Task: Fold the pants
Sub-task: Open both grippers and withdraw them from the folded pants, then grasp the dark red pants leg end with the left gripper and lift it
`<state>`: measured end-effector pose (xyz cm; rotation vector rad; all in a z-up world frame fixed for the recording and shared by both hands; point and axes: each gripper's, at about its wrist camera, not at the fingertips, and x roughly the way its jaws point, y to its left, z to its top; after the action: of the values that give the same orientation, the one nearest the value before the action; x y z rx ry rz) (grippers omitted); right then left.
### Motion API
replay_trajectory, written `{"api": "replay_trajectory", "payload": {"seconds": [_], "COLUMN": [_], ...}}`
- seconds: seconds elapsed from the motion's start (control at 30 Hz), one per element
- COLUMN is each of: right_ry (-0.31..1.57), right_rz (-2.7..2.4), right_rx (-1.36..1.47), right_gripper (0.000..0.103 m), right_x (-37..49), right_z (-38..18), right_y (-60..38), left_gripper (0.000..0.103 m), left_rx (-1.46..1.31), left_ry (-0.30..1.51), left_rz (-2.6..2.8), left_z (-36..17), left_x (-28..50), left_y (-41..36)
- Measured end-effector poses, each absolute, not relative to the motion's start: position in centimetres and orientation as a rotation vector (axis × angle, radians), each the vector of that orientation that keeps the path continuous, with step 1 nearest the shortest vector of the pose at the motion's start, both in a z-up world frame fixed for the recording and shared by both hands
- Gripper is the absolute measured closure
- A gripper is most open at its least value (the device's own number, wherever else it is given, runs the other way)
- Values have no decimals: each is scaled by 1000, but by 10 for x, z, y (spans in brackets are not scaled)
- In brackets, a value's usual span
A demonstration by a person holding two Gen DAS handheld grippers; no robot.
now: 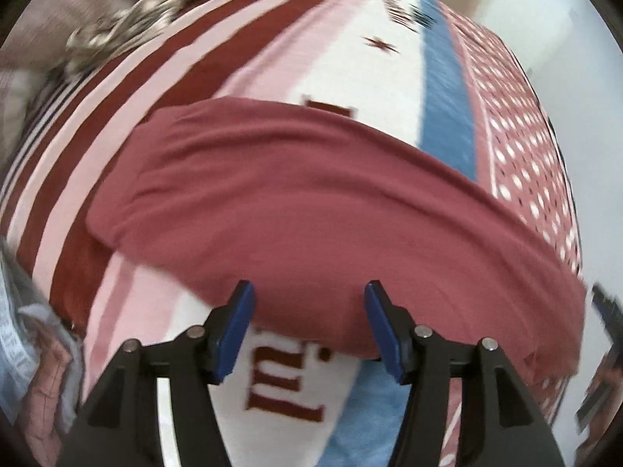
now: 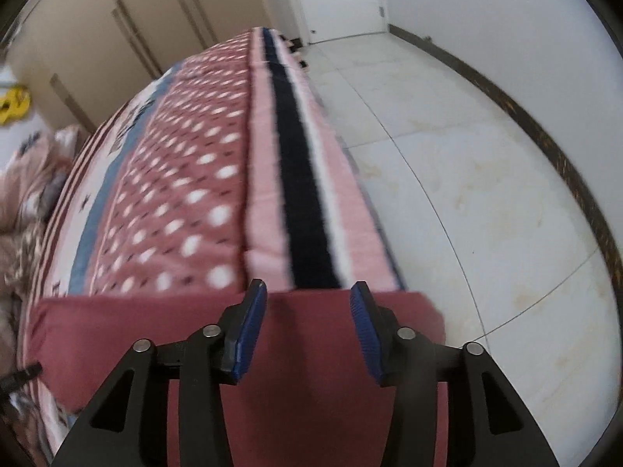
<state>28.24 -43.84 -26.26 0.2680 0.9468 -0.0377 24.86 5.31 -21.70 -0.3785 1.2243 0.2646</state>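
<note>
Maroon pants (image 1: pixel 311 210) across patterned blanket (image 1: pixel 350 74); both tools apparently open.

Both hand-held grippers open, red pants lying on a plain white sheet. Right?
Not quite. The bedcover is patterned, not plain white: stripes, polka dots, a blue band, as the left wrist view shows. The rest holds: left hand-held gripper and right hand-held gripper are open over the red pants.

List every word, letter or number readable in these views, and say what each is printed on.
"m" and a part-hidden letter, perhaps "i": large dark-red print on the white band of the bedspread, near the left gripper, partly under the red pants.
Dark lettering far along the white band: too blurred to read.
Right wrist view: no readable text.
</note>
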Motion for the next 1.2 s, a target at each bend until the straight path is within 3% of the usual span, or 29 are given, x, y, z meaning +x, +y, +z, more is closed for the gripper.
{"api": "replay_trajectory", "payload": {"seconds": [0.03, 0.3, 0.53, 0.73, 0.77, 0.93, 1.03, 1.2], "right_ry": [951, 984, 965, 978, 990, 992, 998, 1025], "right_rz": [-34, 20, 31, 32, 34, 37, 21, -5], "right_rx": [251, 215, 172, 146, 142, 105, 118, 158], "right_gripper": [50, 49, 50, 50, 50, 50, 50, 50], "right_x": [279, 260, 256, 255, 254, 244, 238, 224], "right_z": [-260, -247, -245, -255, -258, -260, -262, -265], "right_y": [-427, -340, -273, -236, -228, -207, -205, -207], "left_gripper": [39, 38, 38, 38, 40, 76, 87, 92], "left_rx": [-427, -665, -921, -946, -957, -985, -1069, -1037], "left_ry": [1223, 1169, 1139, 1037, 1022, 1010, 971, 911], "left_rz": [277, 318, 351, 317, 314, 342, 340, 337], "left_z": [-217, -223, -268, -271, -272, -277, -280, -267], "left_x": [246, 230, 215, 225, 227, 228, 221, 219], "left_y": [66, 135, 176, 188, 191, 209, 221, 231]}}
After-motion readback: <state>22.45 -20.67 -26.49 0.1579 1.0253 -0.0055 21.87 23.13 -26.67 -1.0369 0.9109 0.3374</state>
